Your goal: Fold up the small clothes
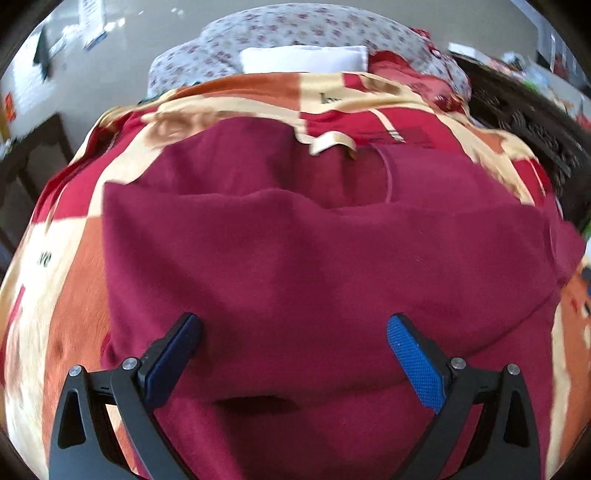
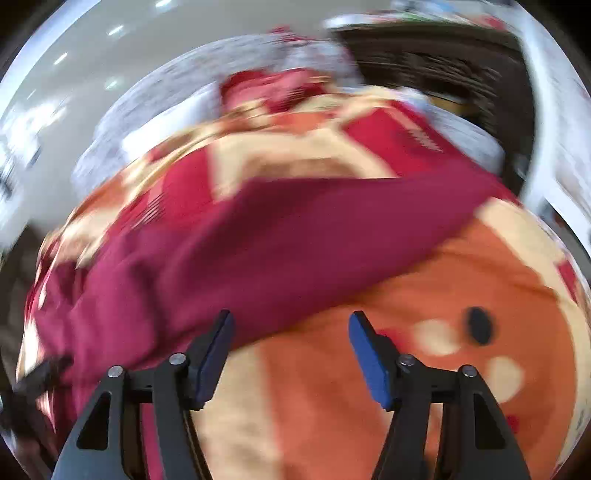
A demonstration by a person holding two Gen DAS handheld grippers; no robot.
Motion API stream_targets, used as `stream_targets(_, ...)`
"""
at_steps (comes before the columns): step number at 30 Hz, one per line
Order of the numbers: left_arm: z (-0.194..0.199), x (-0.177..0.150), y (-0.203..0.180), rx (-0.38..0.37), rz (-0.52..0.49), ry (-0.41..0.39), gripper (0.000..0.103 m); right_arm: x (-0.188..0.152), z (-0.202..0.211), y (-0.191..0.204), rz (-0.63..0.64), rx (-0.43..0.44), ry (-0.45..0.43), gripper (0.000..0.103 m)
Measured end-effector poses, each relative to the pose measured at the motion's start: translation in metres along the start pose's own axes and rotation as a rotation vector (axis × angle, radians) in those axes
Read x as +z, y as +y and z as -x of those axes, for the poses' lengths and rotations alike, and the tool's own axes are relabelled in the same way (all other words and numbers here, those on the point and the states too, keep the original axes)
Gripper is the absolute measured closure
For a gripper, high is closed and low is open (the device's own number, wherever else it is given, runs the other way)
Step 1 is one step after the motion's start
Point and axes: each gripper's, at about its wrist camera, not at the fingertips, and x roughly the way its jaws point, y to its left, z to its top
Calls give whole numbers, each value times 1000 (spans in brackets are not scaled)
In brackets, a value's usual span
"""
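**Both grippers free above the maroon garment**

Jaws on both tools stand apart with nothing pinched between them. On the left gripper (image 1: 294,325) the blue pads (image 1: 413,362) spread wide over the middle of the maroon garment (image 1: 314,266), which fills the space under them; they do not press the cloth. The right gripper (image 2: 291,321) is also spread, its pads hanging over the garment's near edge (image 2: 258,258) where the fabric gives way to the patterned blanket (image 2: 424,295) beneath. Its view is smeared, so whether the left pad brushes the hem I cannot say for sure.

Outward from the tools, the garment lies spread on the blanket, its upper part doubled over so that a fold line crosses it and a seam or neckline shows near the far edge (image 1: 384,173). That flat spread probably serves the folding: a soft fleece needs a broad, level bed to hold a crease. Beyond the blanket sit a white pillow (image 1: 303,59) and a floral cushion (image 1: 295,26), clear of the work.
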Motion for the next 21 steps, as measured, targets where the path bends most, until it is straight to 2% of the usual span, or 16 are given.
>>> stream_targets(3, -8, -2, -1, -5, 11, 19, 2, 17, -18, -47, -145, -38, 22, 28)
stream_targets(6, -15, -2, 1, -16, 21, 28, 2, 28, -40, -87, -312, 4, 32, 29)
stream_targets(8, -14, -3, 2, -21, 21, 26, 2, 33, -48, -101, -389, 58, -16, 28)
stream_targets(11, -17, -1, 3, -36, 25, 35, 2, 45, -58, -105, -422, 100, -82, 30)
stream_targets(13, -19, 1, 5, -50, 30, 45, 2, 51, -64, -102, -423, 97, -93, 68)
stream_targets(14, -19, 2, 7, -63, 34, 50, 2, 54, -66, -101, -416, 106, -84, 96)
stream_targets(18, -16, 6, 19, -139, 75, 61, 2, 62, -25, -85, -345, 183, -199, 96)
stream_targets(21, -12, 11, 38, -230, 170, 77, 2, 70, 25, -46, -190, 238, -280, 95)
